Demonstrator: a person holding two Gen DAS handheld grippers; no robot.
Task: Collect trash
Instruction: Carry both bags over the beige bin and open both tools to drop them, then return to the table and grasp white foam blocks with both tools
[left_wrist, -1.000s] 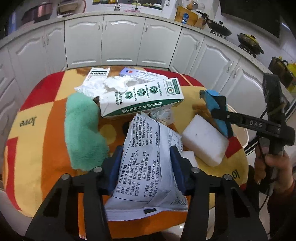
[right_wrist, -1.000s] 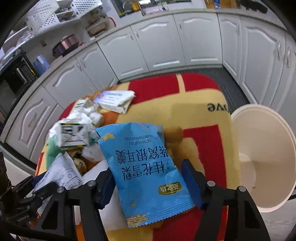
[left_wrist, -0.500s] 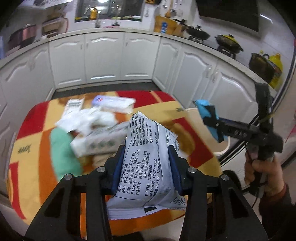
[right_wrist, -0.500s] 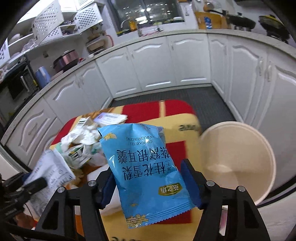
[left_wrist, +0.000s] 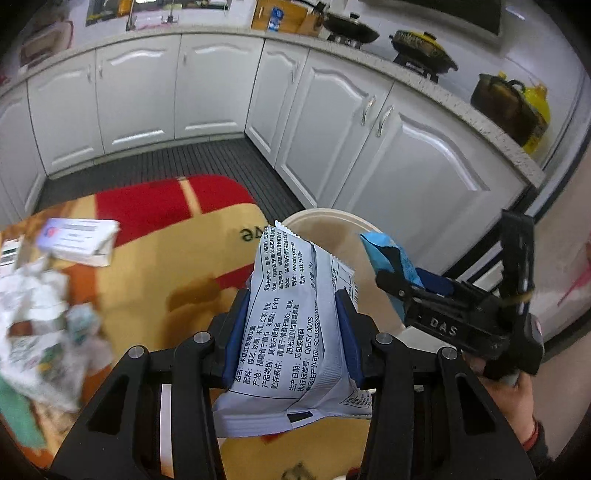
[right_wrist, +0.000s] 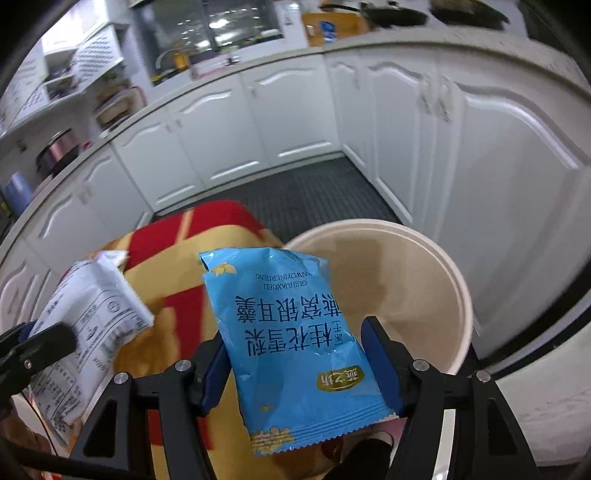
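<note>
My left gripper (left_wrist: 291, 332) is shut on a white snack packet (left_wrist: 295, 332) with black print, held above the table's right edge. My right gripper (right_wrist: 303, 365) is shut on a blue snack packet (right_wrist: 291, 343), held over the near rim of a cream round bin (right_wrist: 399, 280). The bin also shows in the left wrist view (left_wrist: 325, 229), behind the white packet. The right gripper shows in the left wrist view (left_wrist: 410, 284) with the blue packet (left_wrist: 384, 254). The white packet shows at the left of the right wrist view (right_wrist: 88, 325).
A round table with a red, orange and yellow cloth (left_wrist: 155, 266) holds a white box (left_wrist: 77, 240) and a blurred pile of paper and cartons (left_wrist: 40, 325) at the left. White cabinets (left_wrist: 369, 140) and dark floor (right_wrist: 295, 188) surround the bin.
Both grippers have swung right from over the table toward the bin, each still holding its packet. The trash pile has slid to the left edge of the left wrist view.
</note>
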